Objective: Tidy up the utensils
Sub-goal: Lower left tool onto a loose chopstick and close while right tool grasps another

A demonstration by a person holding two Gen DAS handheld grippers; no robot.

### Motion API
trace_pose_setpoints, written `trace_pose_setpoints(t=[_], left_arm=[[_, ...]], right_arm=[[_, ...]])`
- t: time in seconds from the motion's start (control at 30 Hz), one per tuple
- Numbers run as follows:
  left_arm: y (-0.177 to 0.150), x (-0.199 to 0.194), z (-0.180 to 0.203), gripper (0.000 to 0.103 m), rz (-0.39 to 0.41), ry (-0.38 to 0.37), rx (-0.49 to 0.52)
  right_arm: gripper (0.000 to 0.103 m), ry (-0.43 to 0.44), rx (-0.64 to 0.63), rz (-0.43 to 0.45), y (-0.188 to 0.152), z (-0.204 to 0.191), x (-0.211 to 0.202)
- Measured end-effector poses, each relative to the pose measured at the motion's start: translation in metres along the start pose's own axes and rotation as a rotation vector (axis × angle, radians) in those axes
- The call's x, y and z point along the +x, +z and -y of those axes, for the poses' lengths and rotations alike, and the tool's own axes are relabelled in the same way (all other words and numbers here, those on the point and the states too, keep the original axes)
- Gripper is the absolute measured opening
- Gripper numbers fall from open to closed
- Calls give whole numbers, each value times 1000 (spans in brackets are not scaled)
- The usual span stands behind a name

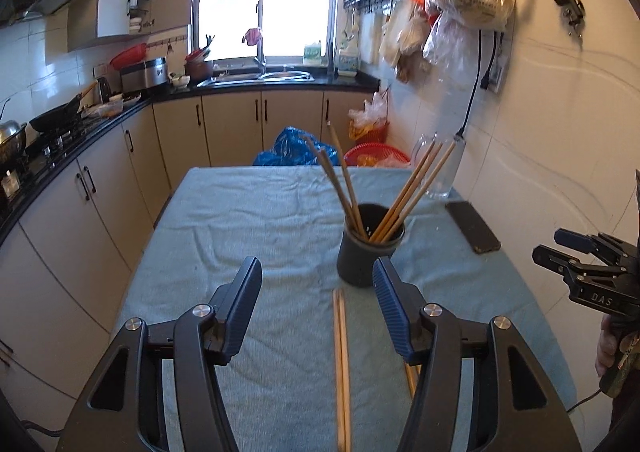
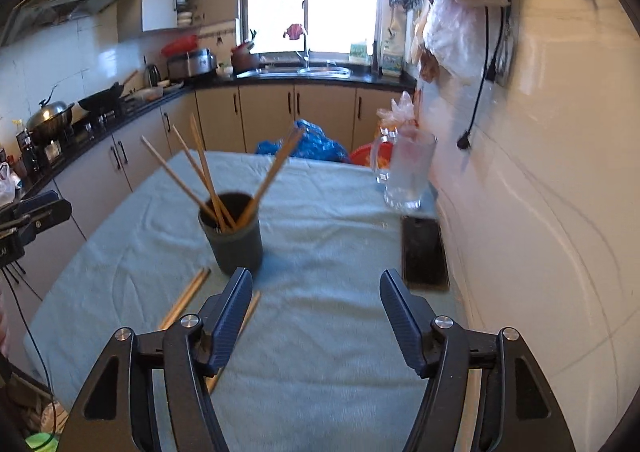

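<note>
several chopsticks (image 1: 394, 199) already stand in the dark cup (image 1: 370, 248) mid-table, three more (image 1: 341, 364) lie loose on the blue cloth (image 1: 248, 219) just in front of it, left gripper (image 1: 318, 308) and right gripper (image 2: 316, 316) both spread, holding nothing, so roughly half done.

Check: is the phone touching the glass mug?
Apart. The right wrist view shows a strip of cloth between the phone and the base of the glass mug; the left wrist view shows the same gap.
</note>
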State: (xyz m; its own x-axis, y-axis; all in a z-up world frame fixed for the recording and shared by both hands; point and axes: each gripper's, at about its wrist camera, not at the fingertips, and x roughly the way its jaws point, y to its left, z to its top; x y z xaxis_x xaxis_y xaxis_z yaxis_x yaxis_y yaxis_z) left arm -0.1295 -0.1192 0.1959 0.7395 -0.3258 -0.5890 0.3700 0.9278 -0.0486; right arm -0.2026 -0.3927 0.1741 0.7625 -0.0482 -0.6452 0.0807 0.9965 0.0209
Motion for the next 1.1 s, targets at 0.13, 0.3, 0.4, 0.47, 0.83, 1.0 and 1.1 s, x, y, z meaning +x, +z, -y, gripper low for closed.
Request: trace_pose_setpoints(t=[0.13,0.3,0.4,0.47,0.83,1.0,1.1], left_arm=[[-9,7,-2,57,-29,7,10],[-21,27,-7,57,-76,4,27],[-34,49,-9,57,-137,-8,37],[-46,68,-7,57,-189,-34,58],[-92,153,8,24,-412,-111,96],[-88,167,7,17,-409,-119,86],[-86,171,7,15,-404,-119,84]], right_arm=[[71,54,64,-52,-18,8,10],[71,120,106,-122,-48,-2,30],[71,151,107,-173,-65,-16,46],[71,160,97,-203,-75,-25,58],[66,158,82,-281,-91,-58,111],[66,141,70,-301,-92,-63,125],[66,137,73,-311,-93,-64,133]])
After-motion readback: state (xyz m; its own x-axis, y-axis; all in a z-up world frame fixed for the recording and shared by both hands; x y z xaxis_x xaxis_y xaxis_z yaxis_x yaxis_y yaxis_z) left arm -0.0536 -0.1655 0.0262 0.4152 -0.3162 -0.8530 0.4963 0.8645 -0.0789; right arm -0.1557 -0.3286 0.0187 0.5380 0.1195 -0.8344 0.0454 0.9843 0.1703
